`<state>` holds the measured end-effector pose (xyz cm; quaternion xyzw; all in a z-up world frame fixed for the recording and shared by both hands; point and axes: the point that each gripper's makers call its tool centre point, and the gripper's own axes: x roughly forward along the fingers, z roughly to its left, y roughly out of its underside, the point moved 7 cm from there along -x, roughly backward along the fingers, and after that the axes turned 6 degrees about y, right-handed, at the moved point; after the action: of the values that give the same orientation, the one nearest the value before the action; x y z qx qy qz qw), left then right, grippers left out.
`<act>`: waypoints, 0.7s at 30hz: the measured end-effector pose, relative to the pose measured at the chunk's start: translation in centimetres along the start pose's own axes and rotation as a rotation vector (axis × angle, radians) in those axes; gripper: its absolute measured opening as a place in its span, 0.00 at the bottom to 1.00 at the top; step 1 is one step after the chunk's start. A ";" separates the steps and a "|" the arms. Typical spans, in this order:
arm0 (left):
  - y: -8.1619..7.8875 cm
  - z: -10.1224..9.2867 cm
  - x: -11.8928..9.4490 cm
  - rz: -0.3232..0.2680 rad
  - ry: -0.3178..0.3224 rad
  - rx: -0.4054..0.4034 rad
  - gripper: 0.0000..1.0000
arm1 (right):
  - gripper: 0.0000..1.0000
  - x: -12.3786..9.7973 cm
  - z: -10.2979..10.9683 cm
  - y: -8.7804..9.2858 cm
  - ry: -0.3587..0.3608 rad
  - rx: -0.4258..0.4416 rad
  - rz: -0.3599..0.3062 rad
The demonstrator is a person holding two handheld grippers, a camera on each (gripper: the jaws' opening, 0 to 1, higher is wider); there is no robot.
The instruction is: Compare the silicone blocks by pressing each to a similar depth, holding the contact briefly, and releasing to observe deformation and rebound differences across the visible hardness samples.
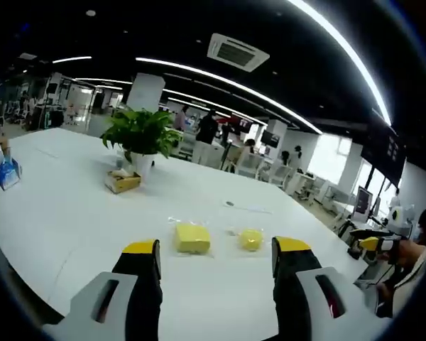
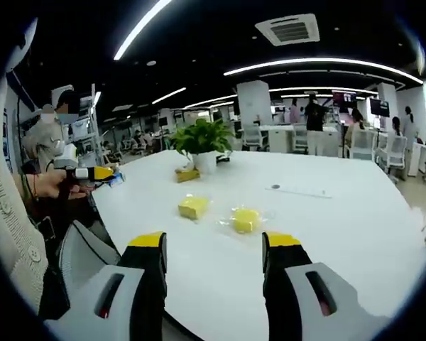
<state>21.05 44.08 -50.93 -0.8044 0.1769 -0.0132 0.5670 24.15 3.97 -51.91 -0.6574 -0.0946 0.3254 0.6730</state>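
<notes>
Two yellow silicone samples lie on the white table [image 1: 71, 213], each on a clear plastic wrapper. A square block [image 1: 192, 238] [image 2: 193, 207] is on the left and a rounder piece [image 1: 250, 239] [image 2: 246, 219] on the right. My left gripper [image 1: 214, 259] hovers above the table short of them, open, with nothing between its yellow-tipped jaws. My right gripper [image 2: 213, 252] is likewise open and short of the samples. The right gripper [image 1: 373, 244] also shows at the far right of the left gripper view, held in a hand. The left gripper [image 2: 92, 173] appears at the left of the right gripper view.
A potted green plant [image 1: 142, 135] [image 2: 202, 138] stands at the back of the table with a small wooden box [image 1: 122, 182] beside it. A blue pack [image 1: 7, 172] lies at the table's left end. A thin clear strip [image 2: 298, 190] lies behind the samples. Office desks, chairs and people fill the background.
</notes>
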 end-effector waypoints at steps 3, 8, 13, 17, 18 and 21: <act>-0.1 -0.2 0.0 0.005 0.002 0.020 0.65 | 0.51 0.1 0.0 0.0 -0.001 0.006 0.000; -0.7 -1.2 0.0 0.030 0.029 0.094 0.65 | 0.55 0.2 0.0 0.0 0.002 0.045 0.026; -0.7 -1.8 0.2 0.059 0.046 0.155 0.67 | 0.62 0.1 0.1 0.2 0.006 0.084 0.060; -0.4 -1.9 0.2 0.076 0.053 0.162 0.68 | 0.66 -0.1 0.2 0.3 0.007 0.085 0.057; -0.4 -1.9 0.2 0.076 0.055 0.159 0.68 | 0.67 -0.1 0.2 0.3 0.009 0.082 0.057; -0.3 -1.9 0.2 0.079 0.058 0.153 0.69 | 0.67 -0.3 0.2 0.5 0.011 0.077 0.060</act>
<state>20.91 42.42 -49.98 -0.7504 0.2234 -0.0275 0.6214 23.68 3.97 -52.25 -0.6352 -0.0585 0.3452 0.6884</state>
